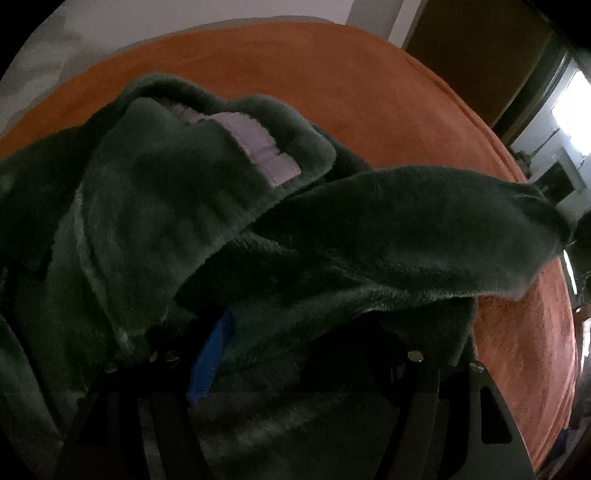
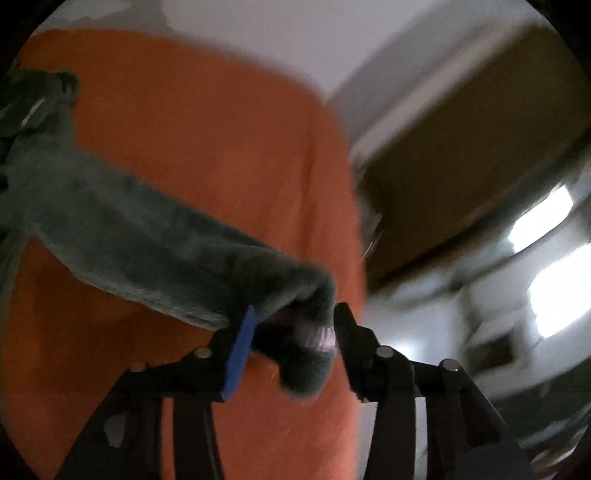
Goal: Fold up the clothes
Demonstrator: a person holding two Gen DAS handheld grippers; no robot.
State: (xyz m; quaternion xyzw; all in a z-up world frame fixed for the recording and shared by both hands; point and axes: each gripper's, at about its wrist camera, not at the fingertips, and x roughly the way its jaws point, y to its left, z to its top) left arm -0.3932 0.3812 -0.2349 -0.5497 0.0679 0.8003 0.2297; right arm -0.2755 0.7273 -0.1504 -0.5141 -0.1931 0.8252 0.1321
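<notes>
A dark green fleece garment [image 1: 155,206] with a lilac inner band [image 1: 258,147] lies heaped on an orange blanket [image 1: 332,81]. My left gripper [image 1: 295,354] is buried in its near folds; only one blue pad [image 1: 210,362] shows, and the fabric hides how the jaws stand. One sleeve [image 1: 424,229] stretches out to the right. My right gripper [image 2: 291,332] is shut on that sleeve's cuff [image 2: 303,332] and holds it above the orange blanket [image 2: 203,147]. The sleeve [image 2: 122,236] runs back left to the heap. The right wrist view is motion-blurred.
The orange blanket's edge [image 1: 498,140] curves along the right. Beyond it are a brown cupboard [image 2: 461,140], a white wall [image 2: 258,29] and bright windows [image 2: 554,280].
</notes>
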